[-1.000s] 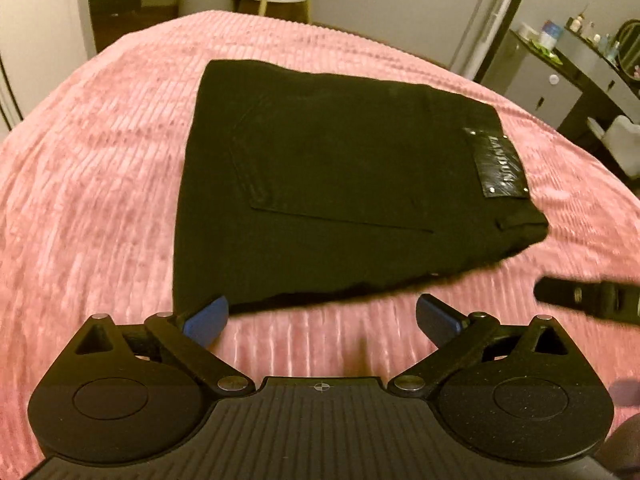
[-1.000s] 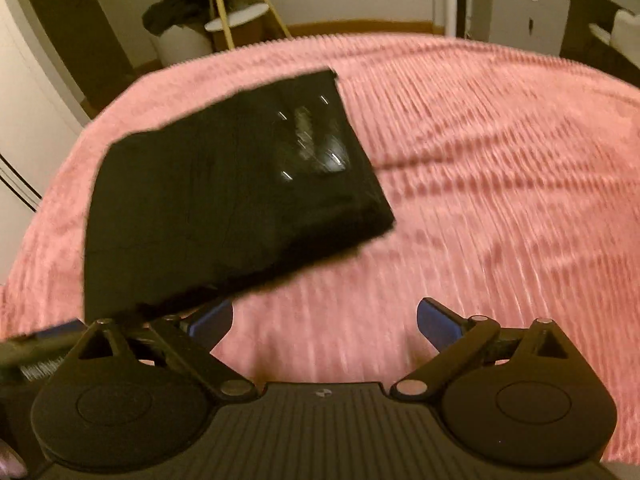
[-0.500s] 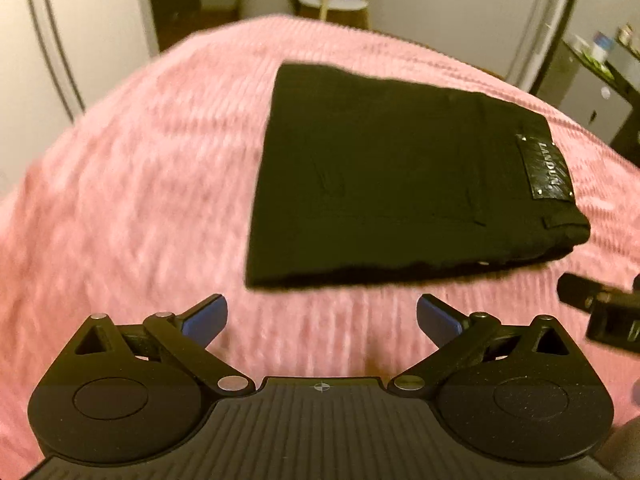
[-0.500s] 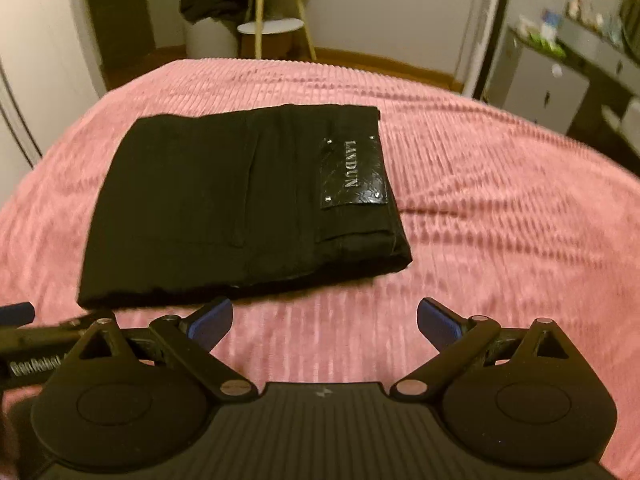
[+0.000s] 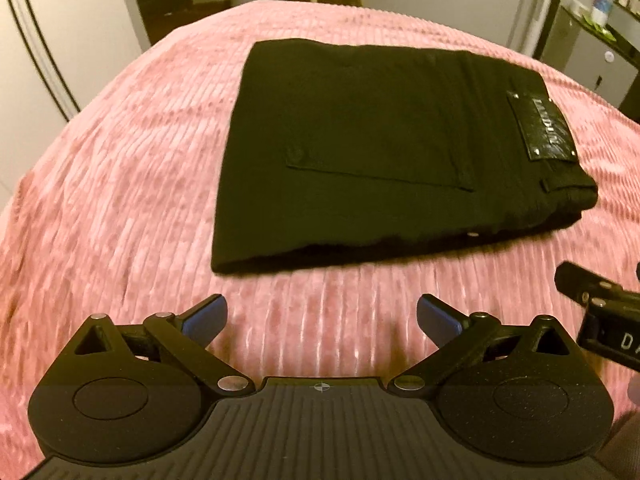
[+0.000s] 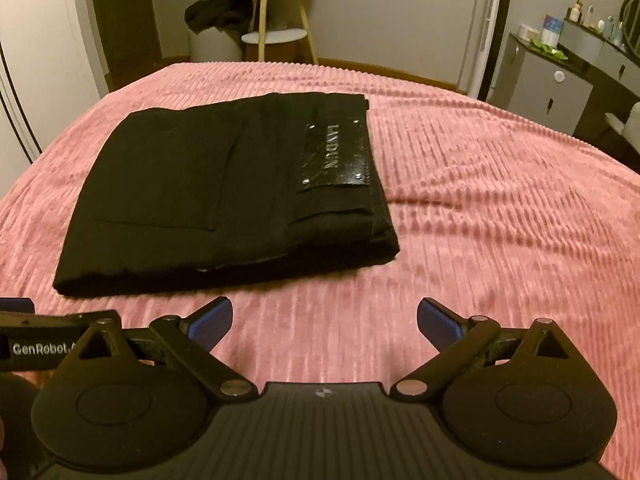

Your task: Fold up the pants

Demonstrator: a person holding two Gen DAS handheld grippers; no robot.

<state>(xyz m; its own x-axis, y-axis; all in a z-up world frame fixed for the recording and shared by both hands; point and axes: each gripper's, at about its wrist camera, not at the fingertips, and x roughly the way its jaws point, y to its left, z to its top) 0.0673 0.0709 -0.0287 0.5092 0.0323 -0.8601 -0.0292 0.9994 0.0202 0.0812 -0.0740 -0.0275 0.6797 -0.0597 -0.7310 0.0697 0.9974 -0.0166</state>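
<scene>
Folded black pants lie flat on a pink ribbed bedspread, both grippers hanging empty just short of them.

The pants (image 5: pixel 384 152) sit at twelve o'clock from the left gripper (image 5: pixel 322 318), their shiny label patch (image 6: pixel 334 156) toward two o'clock in the left view. The right gripper (image 6: pixel 324 318) sees them at eleven o'clock. Both sets of jaws are spread wide, gripping nothing, above bare bedspread (image 6: pixel 500 216). A small round stool (image 6: pixel 276 36) stands beyond the bed at twelve o'clock.

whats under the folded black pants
The black pants lie flat on the pink ribbed blanket, which shows all around them. Inner folded layers are covered.
</scene>
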